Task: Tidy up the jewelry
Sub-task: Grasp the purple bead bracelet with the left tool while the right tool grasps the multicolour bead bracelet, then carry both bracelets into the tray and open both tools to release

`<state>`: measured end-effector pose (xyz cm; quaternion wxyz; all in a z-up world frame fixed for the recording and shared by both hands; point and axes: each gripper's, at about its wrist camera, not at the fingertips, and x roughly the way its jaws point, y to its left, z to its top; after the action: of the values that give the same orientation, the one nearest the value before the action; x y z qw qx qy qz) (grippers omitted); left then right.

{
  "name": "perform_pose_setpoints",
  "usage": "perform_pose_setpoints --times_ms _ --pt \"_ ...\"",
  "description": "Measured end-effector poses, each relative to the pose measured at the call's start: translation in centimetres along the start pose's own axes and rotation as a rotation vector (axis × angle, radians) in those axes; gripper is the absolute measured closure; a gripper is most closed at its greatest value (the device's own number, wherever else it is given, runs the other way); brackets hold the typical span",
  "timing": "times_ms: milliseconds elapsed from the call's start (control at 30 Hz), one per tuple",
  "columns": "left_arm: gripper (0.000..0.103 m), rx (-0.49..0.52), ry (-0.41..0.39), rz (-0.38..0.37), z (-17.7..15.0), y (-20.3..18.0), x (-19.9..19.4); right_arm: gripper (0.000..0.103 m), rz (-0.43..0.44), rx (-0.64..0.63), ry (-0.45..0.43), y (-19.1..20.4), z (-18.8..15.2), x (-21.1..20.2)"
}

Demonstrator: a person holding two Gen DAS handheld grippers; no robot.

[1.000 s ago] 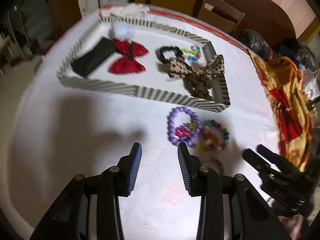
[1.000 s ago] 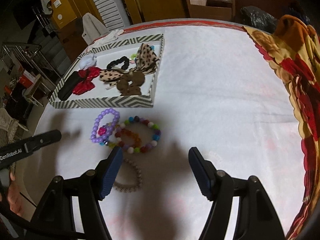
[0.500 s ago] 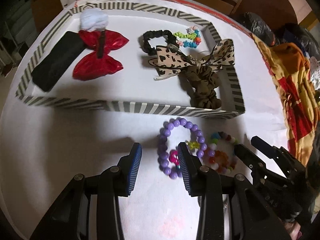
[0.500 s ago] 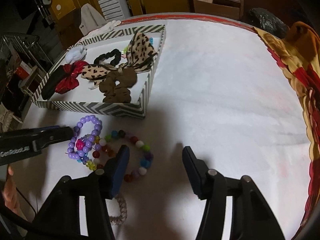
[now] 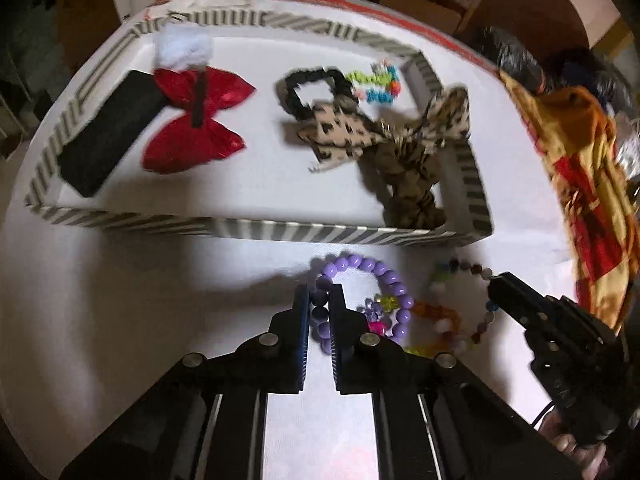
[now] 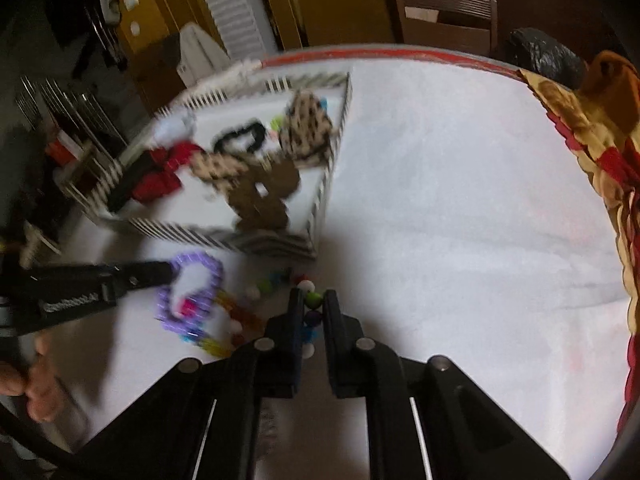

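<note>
Wooden chair [image 6: 444, 16] behind white table [image 6: 460, 208]

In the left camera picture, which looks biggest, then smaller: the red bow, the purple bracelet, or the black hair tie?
1. Red bow, clearly the biggest.
2. Purple bracelet.
3. Black hair tie.
The last two look close, and the bracelet lies nearer the camera, so their order is unsure.

Both wrist cams look steeply down, close over table [image 5: 120, 300], sharing striped tray [image 5: 256, 228] & bracelets.
</note>
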<state>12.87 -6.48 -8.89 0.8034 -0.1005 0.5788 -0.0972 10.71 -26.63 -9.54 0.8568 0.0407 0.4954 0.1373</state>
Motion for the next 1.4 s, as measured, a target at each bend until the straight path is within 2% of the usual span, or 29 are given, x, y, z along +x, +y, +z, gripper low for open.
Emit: perform_pose_setpoints --times_ms 200,333,500,633,800,1067,1233,1400 --pt "0.081 -0.003 -0.066 -0.04 -0.1 0.4 -4.6 0.094 0.075 0.017 -0.066 0.5 1.4 -4.6" --pt "0.081 -0.001 -0.114 -0.043 0.3 0.5 -7.5 0.094 0.081 -0.023 -0.105 1.6 2.2 -7.0" --pt "0.081 -0.006 -0.178 -0.039 2.1 1.1 -10.8 0.094 0.097 -0.06 -0.139 3.2 3.6 -8.8" --pt "0.081 -0.013 -0.206 -0.031 3.5 1.7 -12.0 0.094 0.112 -0.081 -0.148 4.0 4.7 -9.4" --pt "0.081 -0.011 -0.208 -0.038 4.9 1.6 -11.2 0.094 0.118 -0.102 -0.142 5.1 6.4 -8.3" --pt "0.081 -0.031 -0.141 -0.062 7.1 1.8 -6.2 0.094 0.111 -0.118 -0.108 6.5 10.1 -4.6" --pt "0.081 -0.087 -0.08 -0.024 7.1 5.2 -3.2 0.094 0.126 -0.133 -0.072 8.3 12.6 -1.4" --pt "0.081 -0.124 -0.041 0.004 6.1 8.5 -2.1 0.094 0.158 -0.145 -0.038 10.7 15.6 3.0"
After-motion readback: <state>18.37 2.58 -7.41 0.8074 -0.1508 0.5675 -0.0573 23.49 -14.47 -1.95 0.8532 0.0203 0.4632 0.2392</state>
